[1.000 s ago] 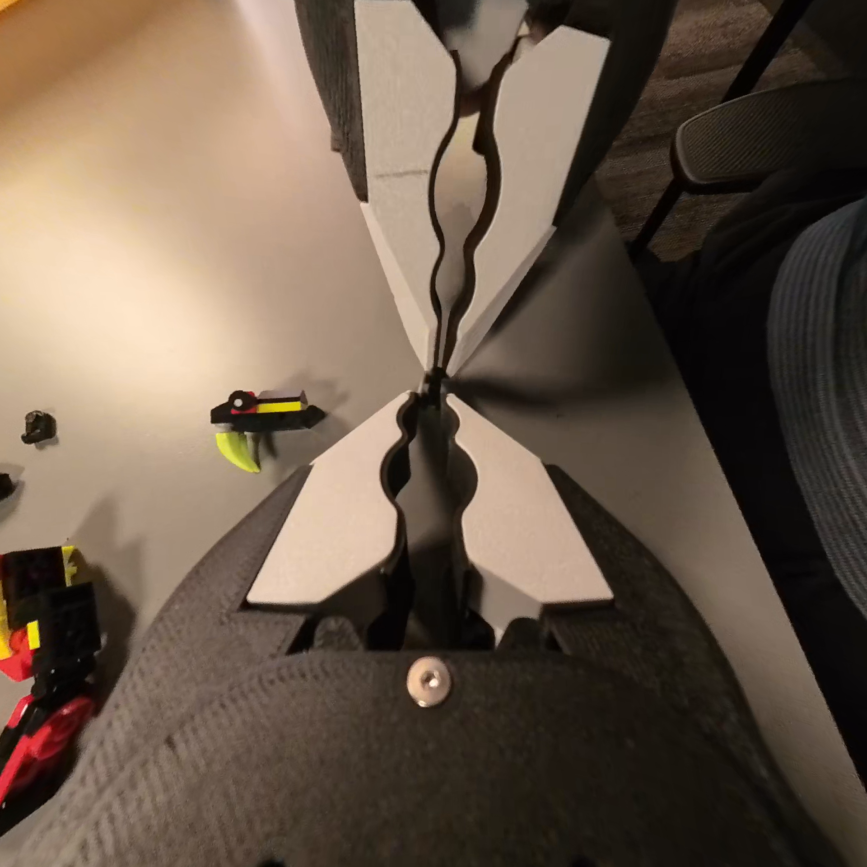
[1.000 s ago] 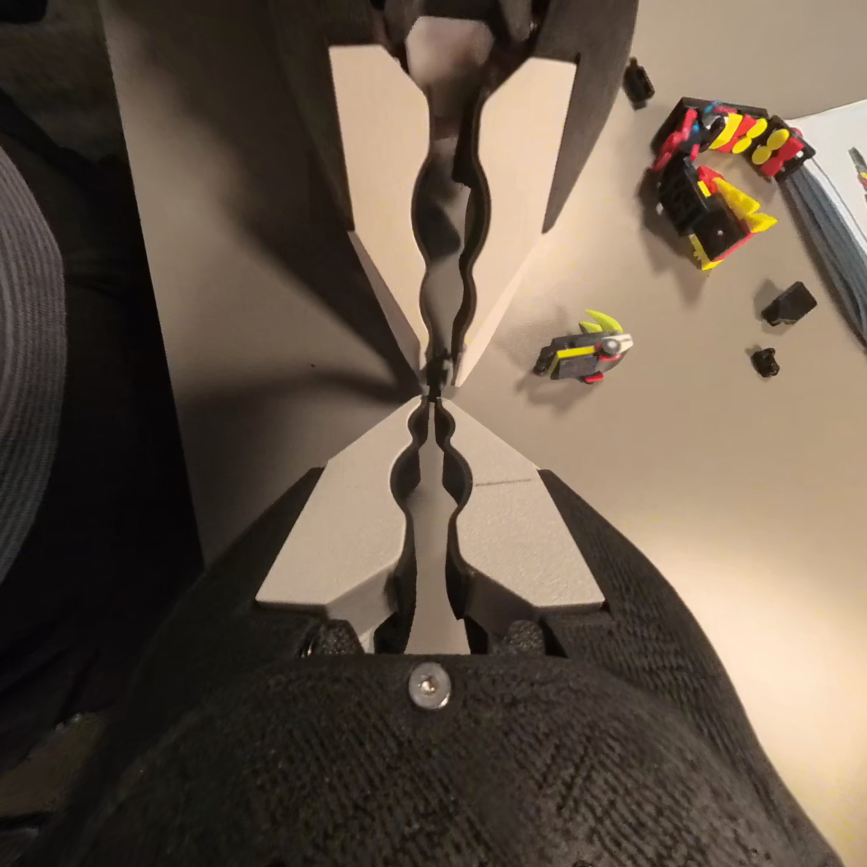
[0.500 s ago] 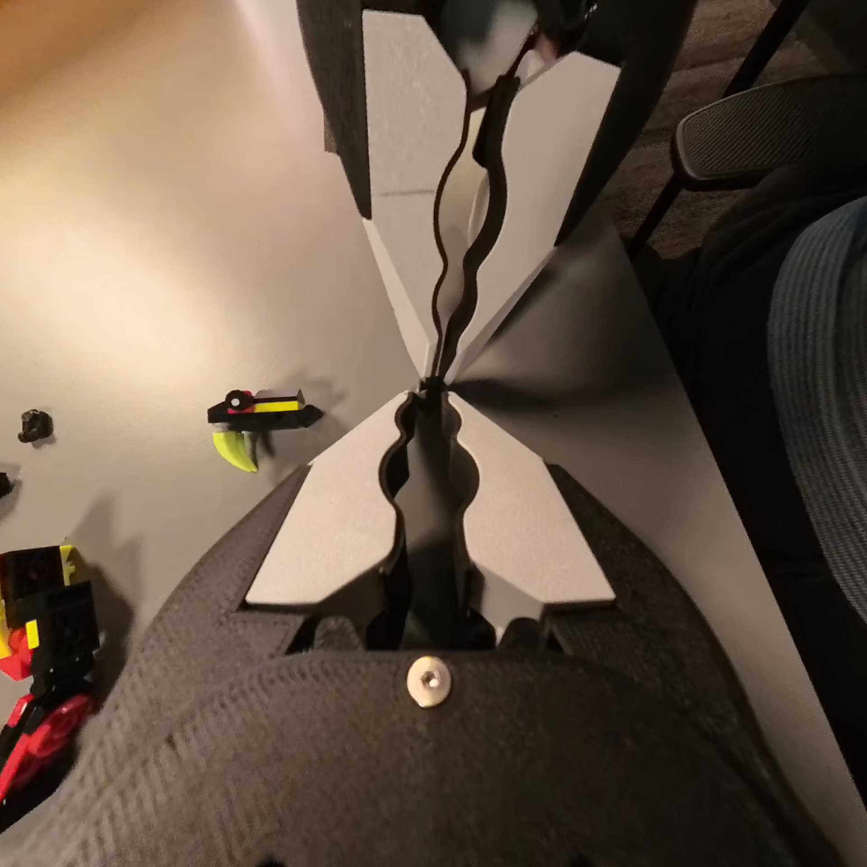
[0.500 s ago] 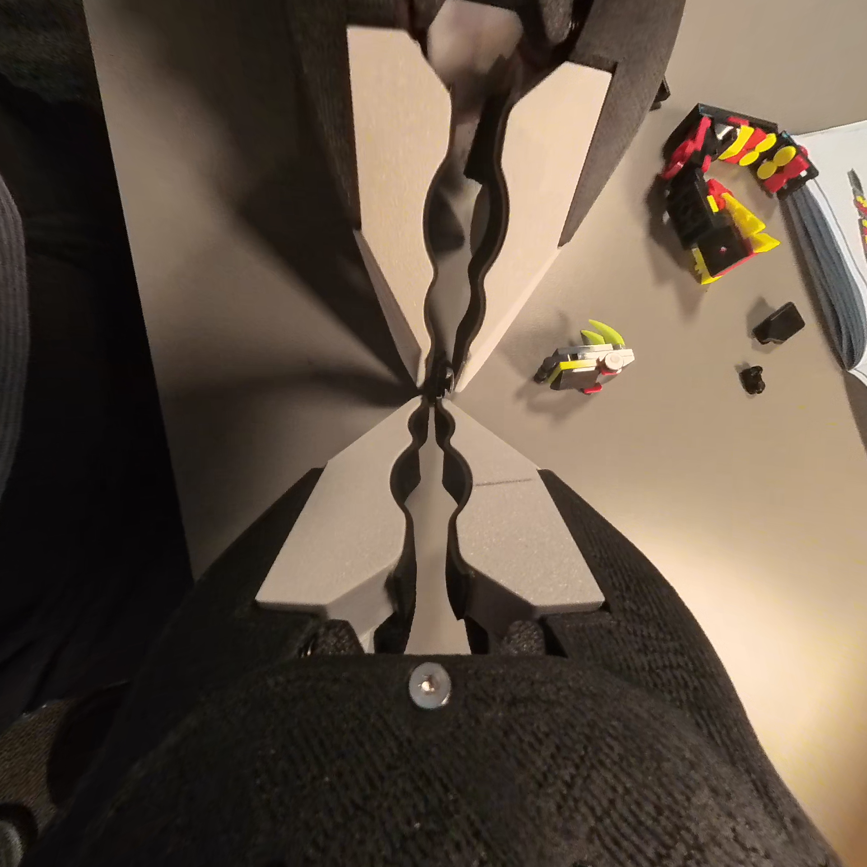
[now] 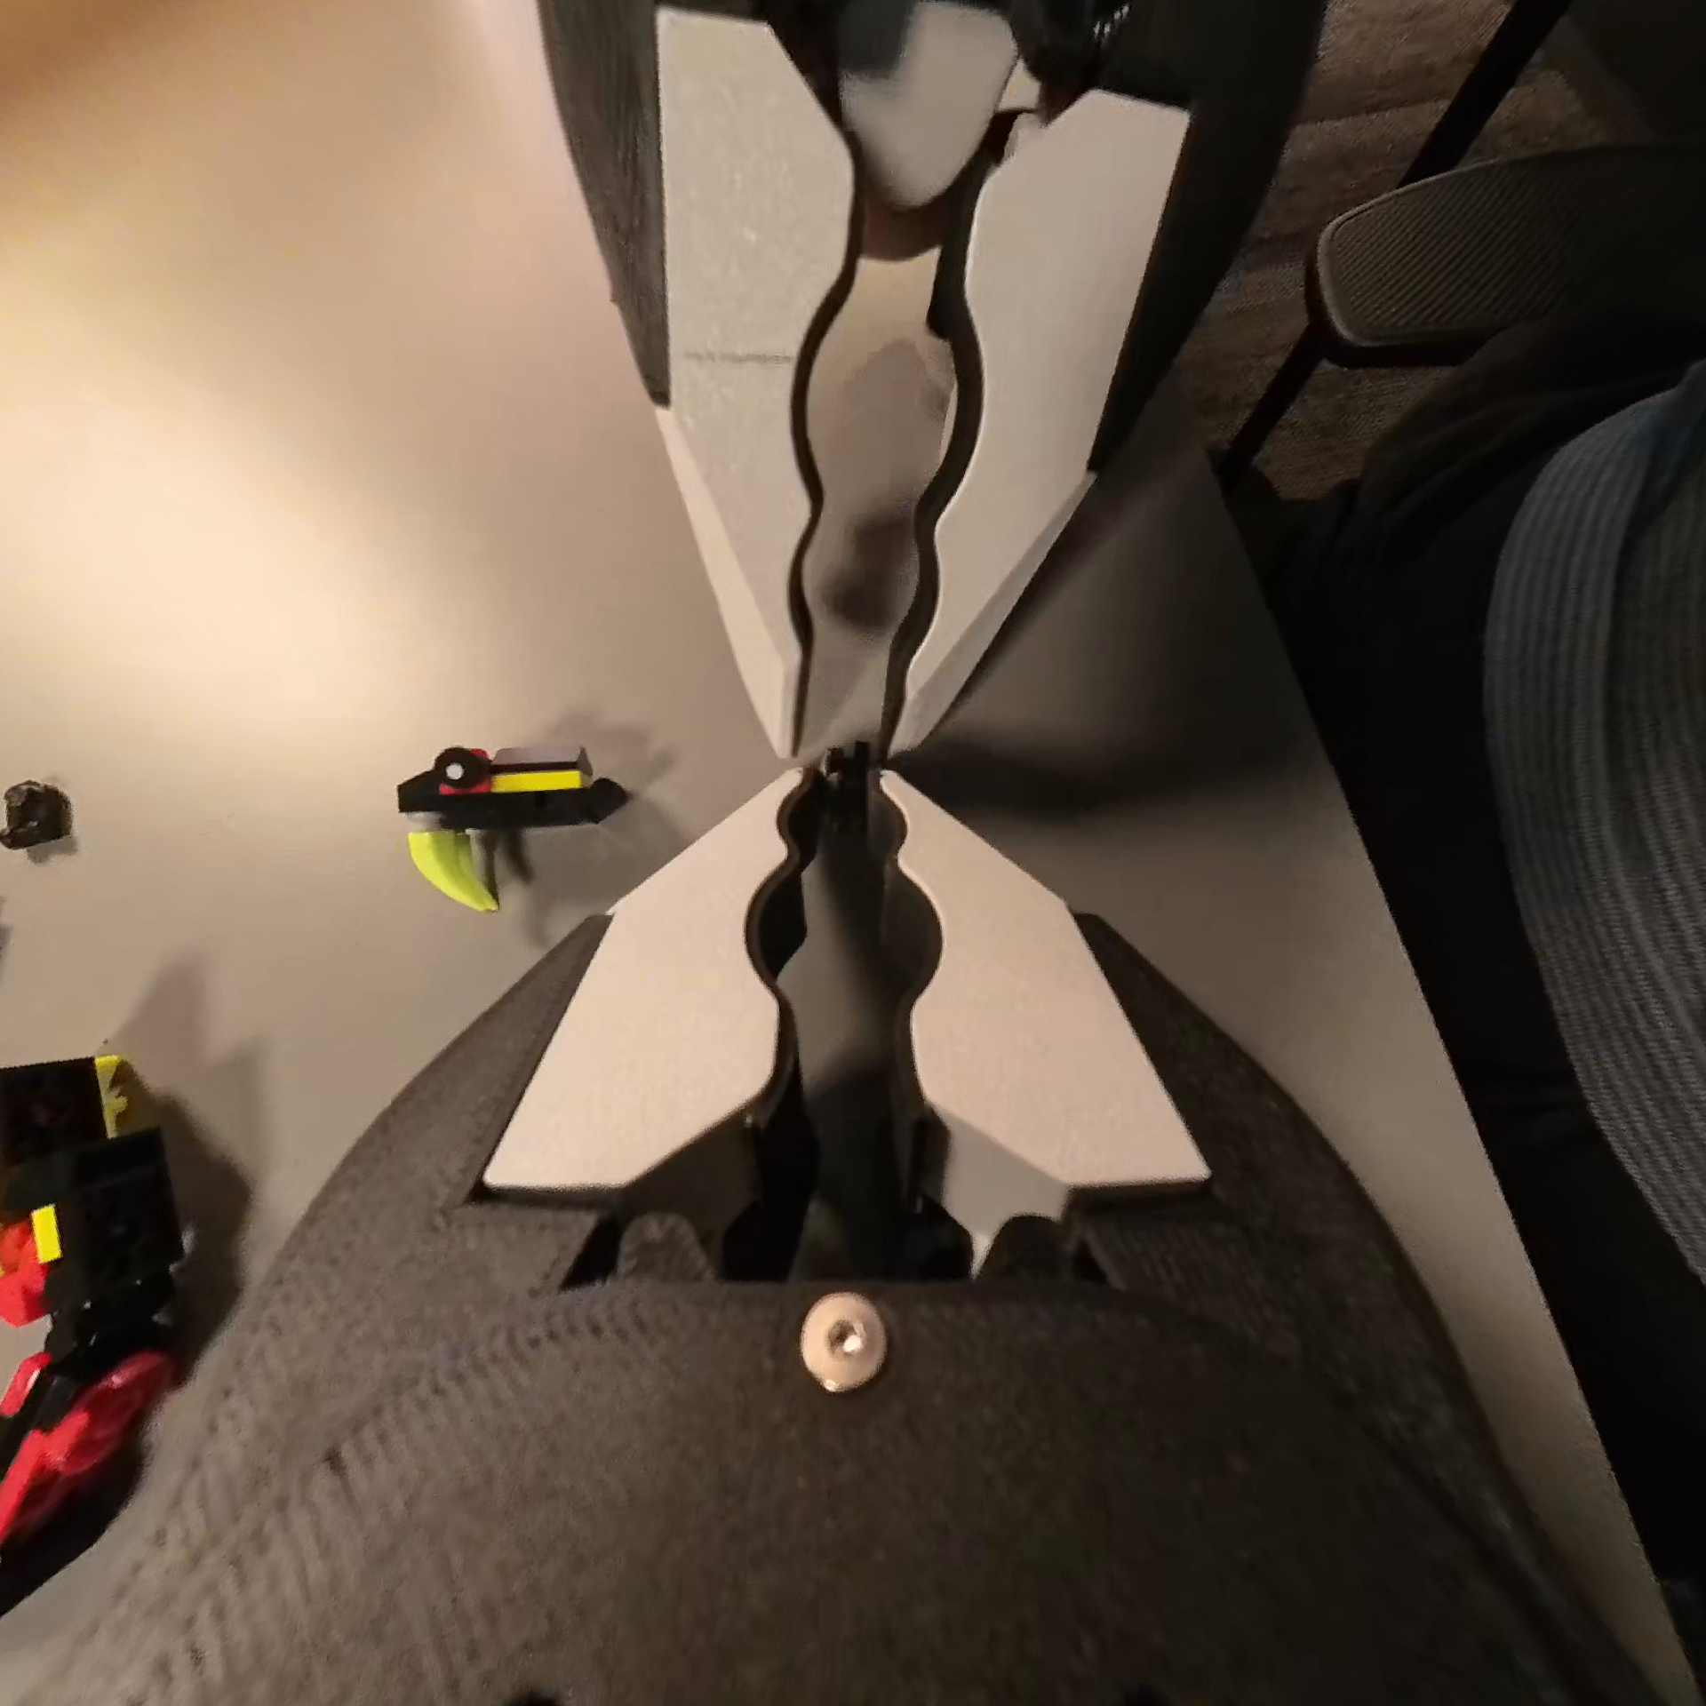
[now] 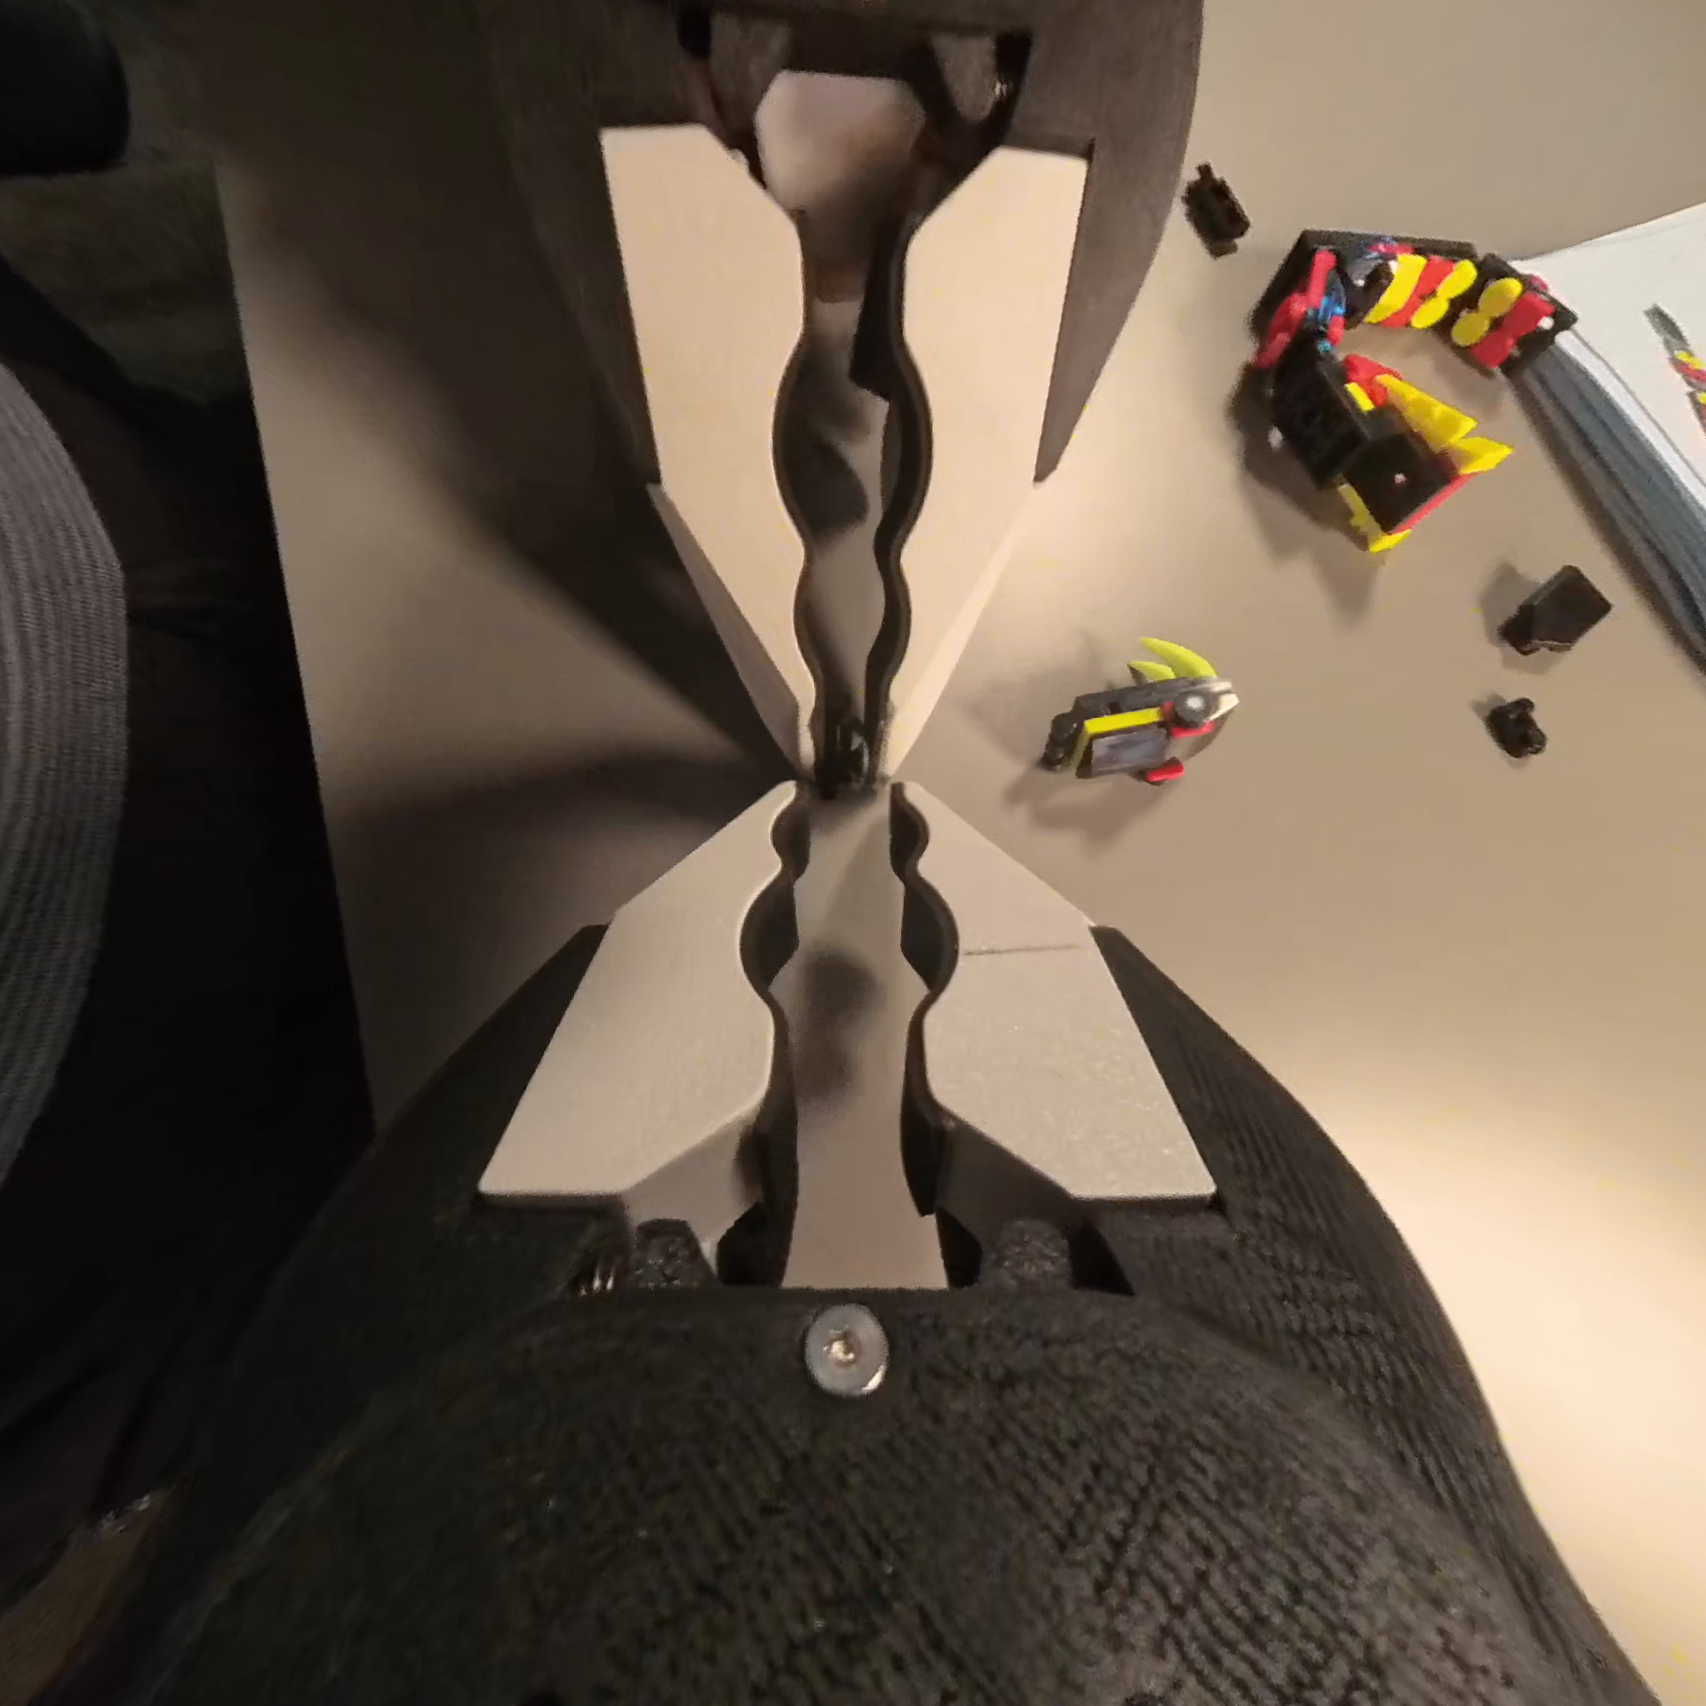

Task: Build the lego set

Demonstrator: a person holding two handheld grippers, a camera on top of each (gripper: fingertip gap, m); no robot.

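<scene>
While your two grippers met tip to tip above the table (image 5: 323, 462), the left gripper (image 5: 842, 780) pinched a small black piece (image 5: 845, 771) narrowly, and the right gripper (image 6: 845, 798) stood slightly parted just short of it. The half-built model (image 6: 1366, 388) lay well apart.

2 grippers (image 6: 845, 789) (image 5: 845, 780), tips meeting over 1 tiny black piece (image 6: 845, 743). On the table (image 6: 1292, 1015): 2 built lego chunks (image 6: 1145, 725) (image 6: 1385, 378), 3 loose black pieces (image 6: 1555, 609) (image 6: 1514, 726) (image 6: 1217, 214).
</scene>
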